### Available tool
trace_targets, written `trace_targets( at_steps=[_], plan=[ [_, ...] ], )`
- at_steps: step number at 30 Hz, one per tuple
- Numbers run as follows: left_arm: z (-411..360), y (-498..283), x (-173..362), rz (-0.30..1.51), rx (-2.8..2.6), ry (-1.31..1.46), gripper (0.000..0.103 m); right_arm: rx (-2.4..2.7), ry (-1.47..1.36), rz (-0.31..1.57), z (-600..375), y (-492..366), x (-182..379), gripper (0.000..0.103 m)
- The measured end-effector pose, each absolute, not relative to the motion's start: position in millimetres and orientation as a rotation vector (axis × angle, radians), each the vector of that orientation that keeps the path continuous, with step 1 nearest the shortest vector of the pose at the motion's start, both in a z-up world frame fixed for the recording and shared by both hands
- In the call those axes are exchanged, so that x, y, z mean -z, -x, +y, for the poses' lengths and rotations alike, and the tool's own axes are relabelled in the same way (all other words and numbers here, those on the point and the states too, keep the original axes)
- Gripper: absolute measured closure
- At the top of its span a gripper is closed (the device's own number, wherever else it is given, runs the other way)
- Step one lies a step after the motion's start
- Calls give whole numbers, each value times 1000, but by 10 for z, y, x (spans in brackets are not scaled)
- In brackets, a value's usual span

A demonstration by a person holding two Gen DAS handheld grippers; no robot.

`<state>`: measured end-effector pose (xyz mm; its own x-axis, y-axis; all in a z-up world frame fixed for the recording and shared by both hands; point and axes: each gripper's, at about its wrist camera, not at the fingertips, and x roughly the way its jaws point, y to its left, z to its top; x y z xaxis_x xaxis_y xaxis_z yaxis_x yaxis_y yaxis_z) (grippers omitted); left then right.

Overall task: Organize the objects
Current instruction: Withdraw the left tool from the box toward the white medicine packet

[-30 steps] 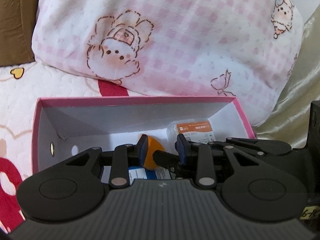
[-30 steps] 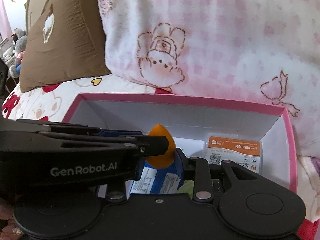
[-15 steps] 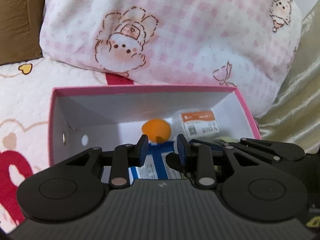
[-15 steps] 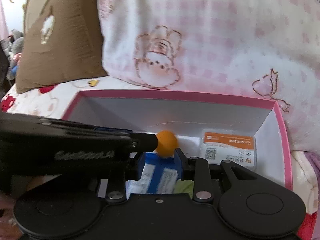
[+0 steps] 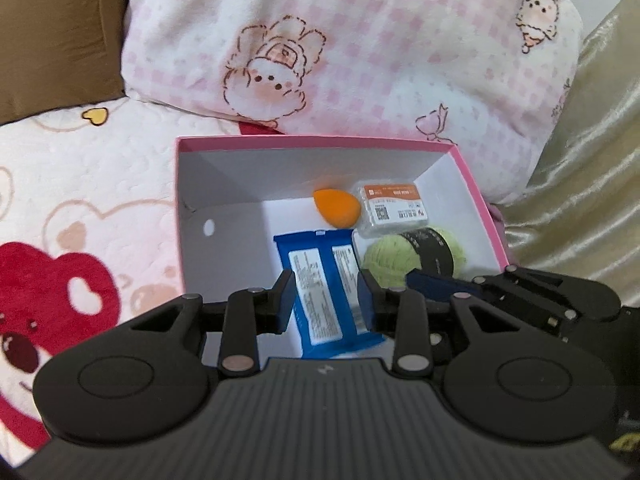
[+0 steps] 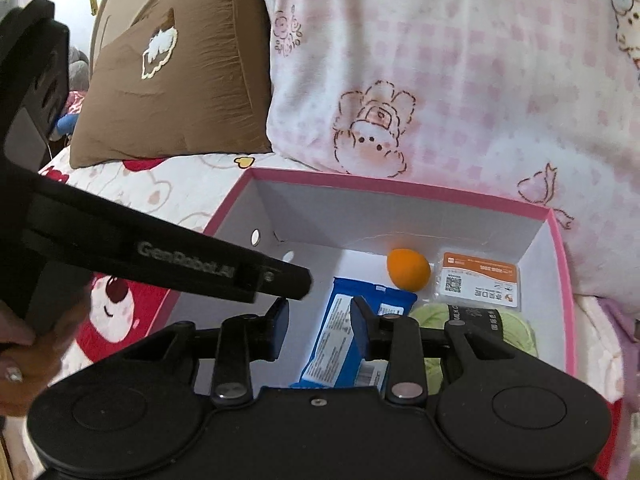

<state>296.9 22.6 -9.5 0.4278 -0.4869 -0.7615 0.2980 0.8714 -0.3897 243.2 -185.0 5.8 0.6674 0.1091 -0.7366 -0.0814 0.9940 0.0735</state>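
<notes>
A pink box (image 5: 320, 138) with white inner walls stands open on the bed. On its floor lie an orange egg-shaped sponge (image 5: 336, 208), a clear pack with an orange label (image 5: 394, 208), a blue packet (image 5: 320, 264) and a green yarn ball (image 5: 388, 260) with a black band. My left gripper (image 5: 326, 300) hangs over the box's near edge, its jaws opening with nothing pressed between them. A finger of the right gripper (image 5: 436, 286) shows beside it. In the right wrist view my right gripper (image 6: 320, 320) is likewise opening and empty above the blue packet (image 6: 384, 296). The sponge (image 6: 408, 274) lies beyond it.
A pink checked pillow (image 5: 360, 40) leans right behind the box. A brown cushion (image 6: 180, 92) stands to the left, and gold satin fabric (image 5: 592, 160) hangs at the right. The bedsheet (image 5: 80, 200) has red bear prints. A hand (image 6: 24, 360) holds the left gripper.
Both grippers have drawn back and up from the box. The orange sponge, which was at the fingertips a second ago, now lies on the box floor. More of the box's contents show.
</notes>
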Motion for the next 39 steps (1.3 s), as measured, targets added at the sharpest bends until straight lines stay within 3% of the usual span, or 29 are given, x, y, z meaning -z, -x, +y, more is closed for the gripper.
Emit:
trace_targets(
  at_steps=[9,13,16,20,23,24,25,32,39],
  plan=[
    [442,-2567,-310,1010,479,109,54,-64,-60,800,-1800,-1965,-327,57],
    [506,-2395,-480,995,469,70,48,-49,-56,795,-1726,-1801,-448,47],
    [537,-2253,-596,969,448,36,41,-48,-45,802,-1684,-1704,-518,46],
    [576,-2062,-692,963,468,25,39,-51,-31,795,-1653,-1567,-610,43],
    [581,-1932,-718,978,493,35,39,-66,-22,788,-1623,-1463,-654,31],
    [586,-1883,-728,980,487,34,39,-74,-18,786,-1608,-1424,-649,19],
    [585,-1839,-736,976,485,21,39,-72,-13,784,-1593,-1383,-640,17],
    [670,-1630,-818,994,492,2,32,-63,8,784,-1520,-1126,-686,15],
    [727,-1454,-843,1008,525,-37,9,-39,12,787,-1505,-874,-815,12]
  ],
)
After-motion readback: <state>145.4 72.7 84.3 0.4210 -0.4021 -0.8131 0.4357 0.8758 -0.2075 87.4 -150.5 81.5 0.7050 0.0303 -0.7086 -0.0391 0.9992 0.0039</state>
